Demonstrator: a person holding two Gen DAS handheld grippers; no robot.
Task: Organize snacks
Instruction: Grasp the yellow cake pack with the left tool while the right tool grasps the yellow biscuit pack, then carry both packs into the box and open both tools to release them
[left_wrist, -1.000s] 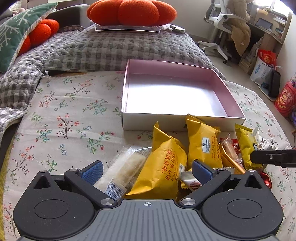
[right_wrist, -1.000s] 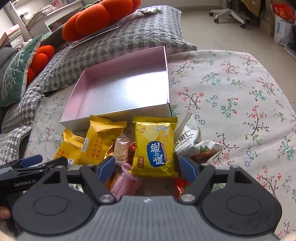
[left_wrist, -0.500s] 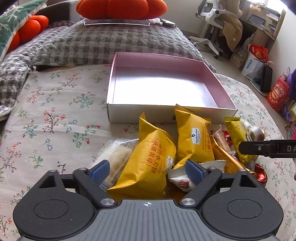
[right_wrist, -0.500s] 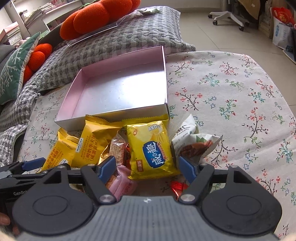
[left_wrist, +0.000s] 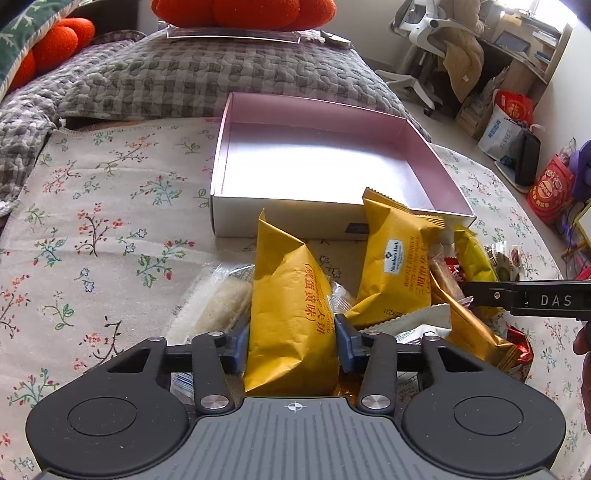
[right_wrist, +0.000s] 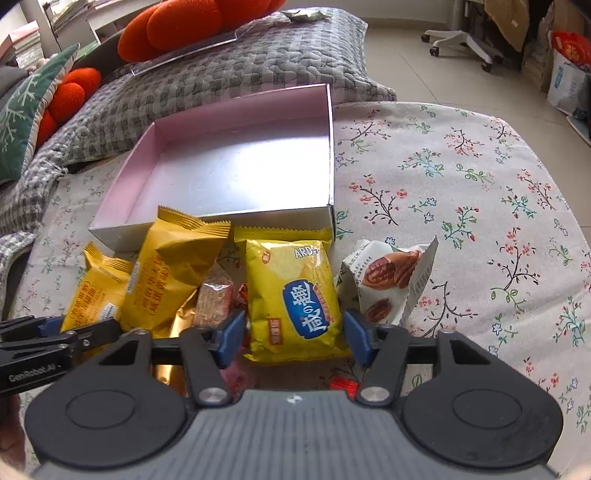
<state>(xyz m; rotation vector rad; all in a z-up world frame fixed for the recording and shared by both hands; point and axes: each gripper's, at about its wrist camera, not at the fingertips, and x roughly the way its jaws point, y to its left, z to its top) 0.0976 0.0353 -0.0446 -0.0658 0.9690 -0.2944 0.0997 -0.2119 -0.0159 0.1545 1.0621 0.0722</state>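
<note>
Left gripper: clamped on an orange-yellow egg-roll packet, upright before the pink box.
Right gripper: pads apart, flanking a yellow cracker packet.
Surroundings: pecan pouch beside it.

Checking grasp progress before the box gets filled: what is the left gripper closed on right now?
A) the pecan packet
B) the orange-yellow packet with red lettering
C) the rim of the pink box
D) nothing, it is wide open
B: in the left wrist view the left gripper has both blue pads pressed against the sides of the orange-yellow packet.
</note>
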